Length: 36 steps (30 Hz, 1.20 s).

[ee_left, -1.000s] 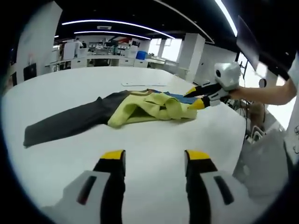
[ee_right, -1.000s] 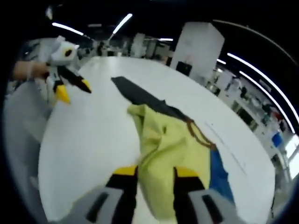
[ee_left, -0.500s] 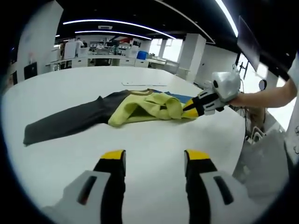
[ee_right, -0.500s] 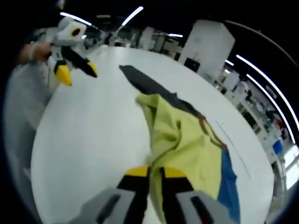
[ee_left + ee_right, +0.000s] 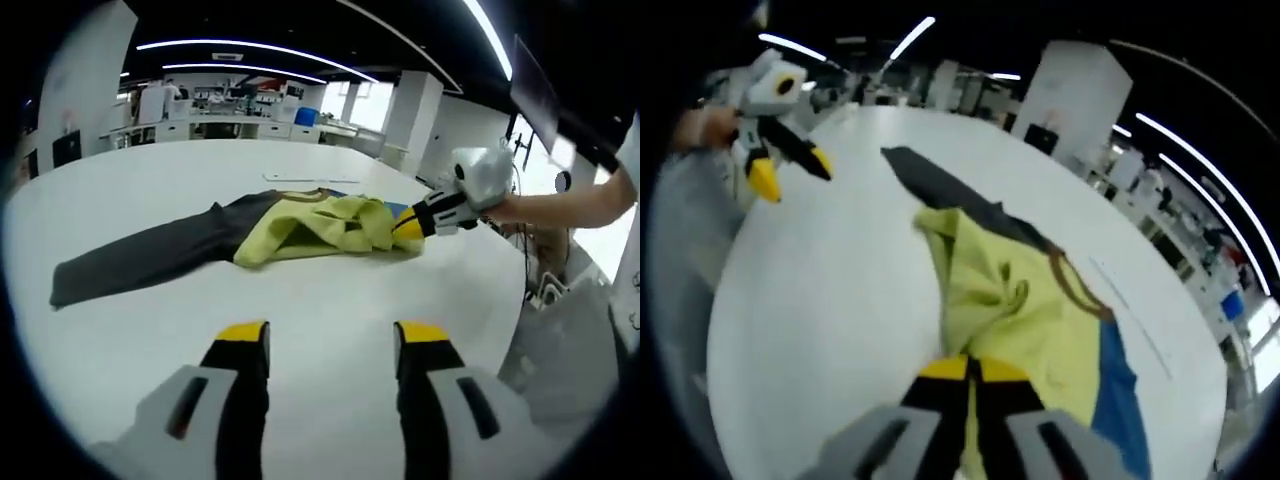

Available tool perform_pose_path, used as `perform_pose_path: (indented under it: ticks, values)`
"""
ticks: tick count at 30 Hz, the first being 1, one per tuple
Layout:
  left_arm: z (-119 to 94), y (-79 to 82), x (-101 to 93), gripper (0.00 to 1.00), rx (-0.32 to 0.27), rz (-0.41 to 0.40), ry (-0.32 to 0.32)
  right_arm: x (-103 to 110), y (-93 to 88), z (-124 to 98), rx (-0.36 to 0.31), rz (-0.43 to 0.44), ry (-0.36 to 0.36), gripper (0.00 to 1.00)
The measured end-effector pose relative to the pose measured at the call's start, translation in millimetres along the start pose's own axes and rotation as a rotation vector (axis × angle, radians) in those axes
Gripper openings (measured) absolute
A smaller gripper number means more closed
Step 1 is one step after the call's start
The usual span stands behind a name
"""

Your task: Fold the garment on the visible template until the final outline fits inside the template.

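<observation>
My right gripper (image 5: 973, 368) has closed over the last second: its jaws stood apart either side of the yellow hem, and now they are pinched together on the near edge of the garment (image 5: 1025, 320). In the left gripper view I see that same gripper (image 5: 412, 222) clamped on the right end of the yellow cloth, which is bunched up more than before, so I judge the grasp is made and the fold can begin. My left gripper (image 5: 328, 340) hangs wide open over bare table (image 5: 330, 290), holding nothing, well short of the cloth; it has not moved. The garment (image 5: 300, 225) lies mid-table, the yellow body to the right, a dark sleeve (image 5: 140, 262) trailing left, a brown collar and a blue panel (image 5: 1118, 385) on the far side. A thin pale line (image 5: 305, 179) beyond it may be the template edge; I cannot tell. I can read no brand, label or writing anywhere
</observation>
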<state>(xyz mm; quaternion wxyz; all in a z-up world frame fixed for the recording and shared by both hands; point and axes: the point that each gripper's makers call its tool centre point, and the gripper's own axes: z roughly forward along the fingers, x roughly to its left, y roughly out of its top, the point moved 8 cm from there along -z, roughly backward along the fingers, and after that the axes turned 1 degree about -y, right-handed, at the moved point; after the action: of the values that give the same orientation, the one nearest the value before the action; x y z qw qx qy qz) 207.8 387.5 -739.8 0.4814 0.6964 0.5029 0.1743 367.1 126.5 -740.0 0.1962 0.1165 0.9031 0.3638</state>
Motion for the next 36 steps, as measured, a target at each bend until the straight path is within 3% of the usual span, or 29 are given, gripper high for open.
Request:
perform_pose_path:
  ticks: [6,12,26,30,36]
  values:
    - [0.9,0.3,-1.7,0.46,0.002,0.002,-0.003,-27.5,-3.6,-3.1,0.009,0.044,-0.036,0.0]
    - [-0.4,0.3,-1.7,0.46,-0.001,-0.002,0.002,-39.5,-11.2,-3.5,0.019,0.097,-0.054,0.0]
    - [-0.4,-0.6,-0.3,0.46,0.0,-0.002,0.0,-34.4,-7.7,-2.9,0.014,0.124,-0.043,0.02]
    - [0.2,-0.5,-1.8,0.46,0.003,-0.001,-0.004,-35.1,-8.4,-9.5,-0.001,0.167,-0.06,0.06]
    - [1.0,-1.2,-1.0,0.47,0.006,0.002,-0.008,-20.2,-6.3,-16.7,-0.043,0.254,-0.025,0.14]
